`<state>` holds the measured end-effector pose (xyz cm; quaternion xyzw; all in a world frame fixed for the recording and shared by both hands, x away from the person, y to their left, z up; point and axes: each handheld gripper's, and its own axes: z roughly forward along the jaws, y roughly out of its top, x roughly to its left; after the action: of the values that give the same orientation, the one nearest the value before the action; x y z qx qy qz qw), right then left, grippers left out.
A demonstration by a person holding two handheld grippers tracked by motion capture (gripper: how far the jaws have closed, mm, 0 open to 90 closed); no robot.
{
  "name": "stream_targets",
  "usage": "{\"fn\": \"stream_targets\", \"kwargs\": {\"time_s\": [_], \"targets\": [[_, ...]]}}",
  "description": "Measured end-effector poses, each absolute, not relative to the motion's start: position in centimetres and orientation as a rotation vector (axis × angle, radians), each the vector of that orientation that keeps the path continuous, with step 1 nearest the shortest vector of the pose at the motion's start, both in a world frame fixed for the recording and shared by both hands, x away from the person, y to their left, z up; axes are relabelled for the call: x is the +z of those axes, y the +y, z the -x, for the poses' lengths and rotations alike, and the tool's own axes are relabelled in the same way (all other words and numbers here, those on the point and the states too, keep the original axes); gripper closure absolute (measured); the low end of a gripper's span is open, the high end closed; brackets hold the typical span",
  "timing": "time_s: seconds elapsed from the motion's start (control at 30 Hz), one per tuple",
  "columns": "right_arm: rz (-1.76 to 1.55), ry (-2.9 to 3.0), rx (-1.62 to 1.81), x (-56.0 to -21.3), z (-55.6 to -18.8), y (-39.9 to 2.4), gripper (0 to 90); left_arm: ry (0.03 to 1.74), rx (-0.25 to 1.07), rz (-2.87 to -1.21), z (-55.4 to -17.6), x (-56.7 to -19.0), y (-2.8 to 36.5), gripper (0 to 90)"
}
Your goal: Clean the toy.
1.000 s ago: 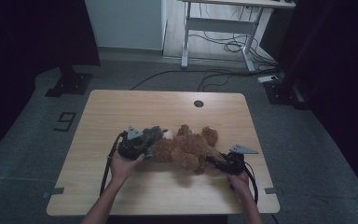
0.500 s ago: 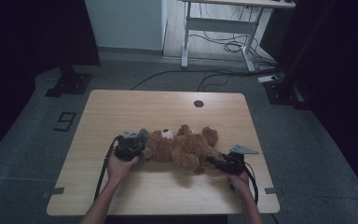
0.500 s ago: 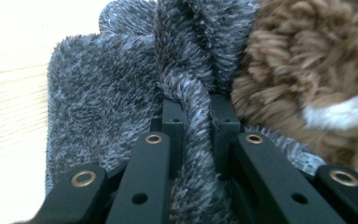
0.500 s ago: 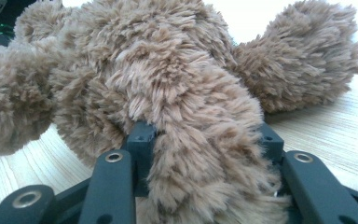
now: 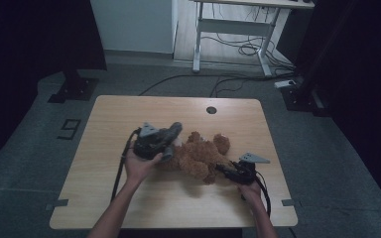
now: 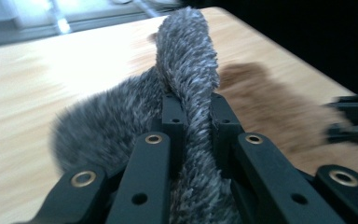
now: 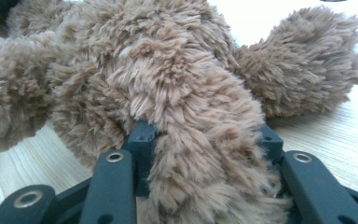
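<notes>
Teddy bear (image 5: 198, 157): brown, shaggy plush, lying near the counter's (image 5: 129, 208) middle.
Grey fur piece (image 6: 186, 60): fluffy, at the bear's head end.
Left gripper (image 5: 164, 143): fingers clamped on the grey fur.
Right gripper (image 5: 224, 171): fingers clamped on a brown limb.
Room: bare wood all around; edges well apart.

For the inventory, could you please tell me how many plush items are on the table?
2: a brown teddy bear at the table's middle, and a grey furry piece at its left end.
</notes>
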<state>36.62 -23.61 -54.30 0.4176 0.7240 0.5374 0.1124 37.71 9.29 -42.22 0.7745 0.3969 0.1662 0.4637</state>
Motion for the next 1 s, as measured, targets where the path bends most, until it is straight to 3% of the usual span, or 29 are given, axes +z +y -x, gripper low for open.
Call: {"fn": "stream_targets", "kwargs": {"time_s": [0.27, 0.4, 0.7, 0.9, 1.0], "targets": [[-1.22, 2.134, 1.58, -54.4, -36.5, -24.0, 55.0, 0.818, 0.296, -2.029, -37.8, -44.0, 0.1, 79.6], [-1.22, 2.135, 1.579, -54.4, -36.5, -24.1, 55.0, 0.793, 0.31, -2.117, -37.5, -46.0, -2.7, 79.5], [-1.209, 2.147, 1.581, -54.4, -36.4, -24.0, 55.0, 0.844, 0.369, -2.106, -37.5, -45.7, 0.3, 79.9], [-1.228, 2.149, 1.585, -54.4, -36.5, -24.1, 54.8, 0.931, 0.459, -2.085, -37.5, -45.9, 3.8, 80.0], [-1.228, 2.158, 1.59, -54.5, -36.5, -24.1, 54.5, 0.96, 0.439, -2.046, -37.5, -45.8, 6.1, 79.9]]}}
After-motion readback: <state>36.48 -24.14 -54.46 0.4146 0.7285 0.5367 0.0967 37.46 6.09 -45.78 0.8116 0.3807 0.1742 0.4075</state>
